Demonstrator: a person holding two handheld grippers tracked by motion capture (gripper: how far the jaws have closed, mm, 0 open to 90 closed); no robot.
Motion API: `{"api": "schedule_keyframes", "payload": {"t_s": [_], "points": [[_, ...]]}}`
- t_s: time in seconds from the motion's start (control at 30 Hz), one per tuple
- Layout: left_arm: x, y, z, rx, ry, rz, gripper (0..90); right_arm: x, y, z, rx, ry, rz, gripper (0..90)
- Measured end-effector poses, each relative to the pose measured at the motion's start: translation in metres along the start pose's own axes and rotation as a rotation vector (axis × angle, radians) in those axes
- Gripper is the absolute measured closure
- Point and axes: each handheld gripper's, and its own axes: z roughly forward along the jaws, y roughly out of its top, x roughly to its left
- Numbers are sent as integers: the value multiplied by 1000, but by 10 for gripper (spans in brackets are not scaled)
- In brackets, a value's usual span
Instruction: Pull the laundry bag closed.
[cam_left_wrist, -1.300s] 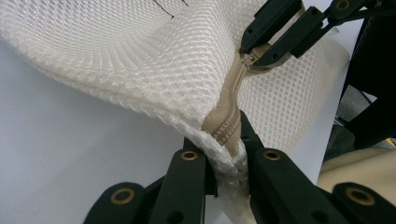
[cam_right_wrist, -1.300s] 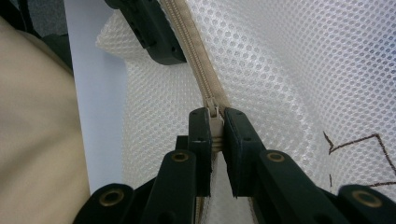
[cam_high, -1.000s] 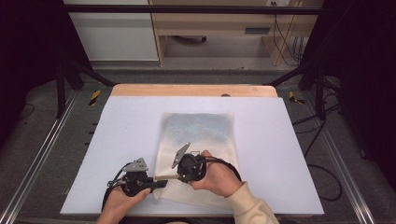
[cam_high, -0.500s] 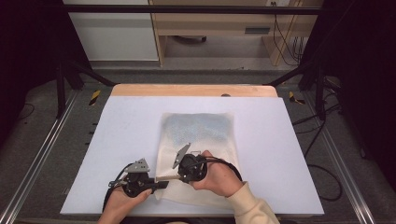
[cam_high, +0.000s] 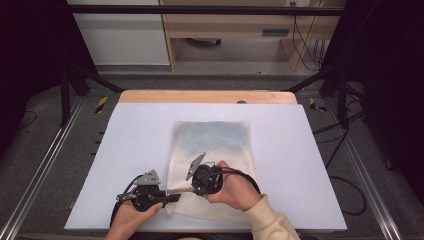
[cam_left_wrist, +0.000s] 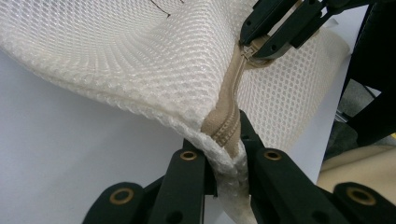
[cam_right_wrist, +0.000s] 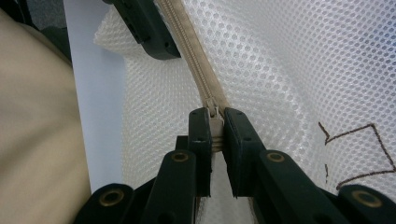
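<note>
- The right claw (cam_right_wrist: 212, 128) is clamped on the zipper pull (cam_right_wrist: 214, 122) of a white mesh bag (cam_high: 212, 150); in the right gripper view the two black jaws pinch the small metal tab from either side.
- The left claw (cam_left_wrist: 229, 140) is closed on the bag's corner, where the beige zipper tape (cam_left_wrist: 229, 116) ends; the mesh bunches up between its jaws.
- In the left gripper view the tape runs straight up from the left claw to the other claw, which holds the pull just beyond it.
- In the high view the two claws sit close together at the bag's near left corner, the left claw (cam_high: 170, 196) just off the bag's edge and the right claw (cam_high: 187, 189) over the mesh, with a short stretch of zipper between them.
- The corner of the bag is lifted off the counter (cam_high: 135, 140); the rest lies flat, stretching away from the person toward the middle of the white surface.
- A brown drawn outline (cam_right_wrist: 355, 154) shows on the mesh to one side of the right claw.
- A cream sleeve (cam_high: 272, 220) covers the right forearm, which enters from the bottom edge.
- A wooden strip (cam_high: 207, 96) borders the far side of the counter.
</note>
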Motion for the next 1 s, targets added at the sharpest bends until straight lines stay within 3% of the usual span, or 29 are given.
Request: {"api": "schedule_keyframes", "payload": {"t_s": [1.0], "points": [[0, 0, 0, -6, -9, -2, 843, -3, -8, -8, 2, -1, 9, 819]]}}
